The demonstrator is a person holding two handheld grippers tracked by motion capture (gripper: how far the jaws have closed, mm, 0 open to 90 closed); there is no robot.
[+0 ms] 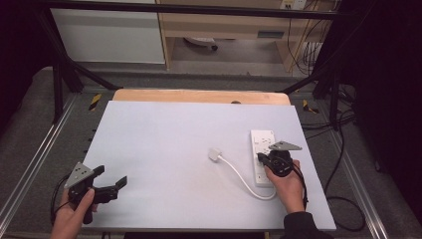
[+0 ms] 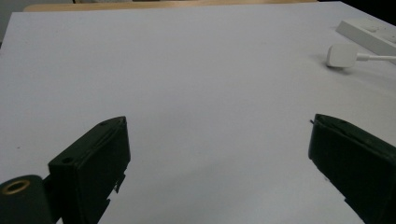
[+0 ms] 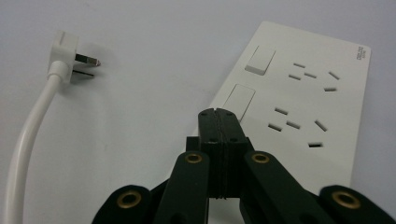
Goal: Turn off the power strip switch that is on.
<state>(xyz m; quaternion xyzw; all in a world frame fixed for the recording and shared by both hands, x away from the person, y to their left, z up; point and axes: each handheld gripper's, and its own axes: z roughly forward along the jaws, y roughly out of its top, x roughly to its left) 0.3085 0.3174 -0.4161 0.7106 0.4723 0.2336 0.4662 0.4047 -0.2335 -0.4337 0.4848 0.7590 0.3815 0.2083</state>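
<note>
Two grippers, two roles: right gripper (image 3: 217,114), jaws pressed together and empty, tip over the power strip (image 1: 262,149) at right — likely pinning it. Left gripper (image 1: 110,183) spread, parked near-left. Plug (image 1: 215,154) lies unplugged mid-tabletop (image 1: 164,139).

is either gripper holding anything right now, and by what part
Nothing is held. The right gripper has its jaws shut together with nothing between them, above the power strip. The left gripper is open over bare table, away from the plug.
</note>
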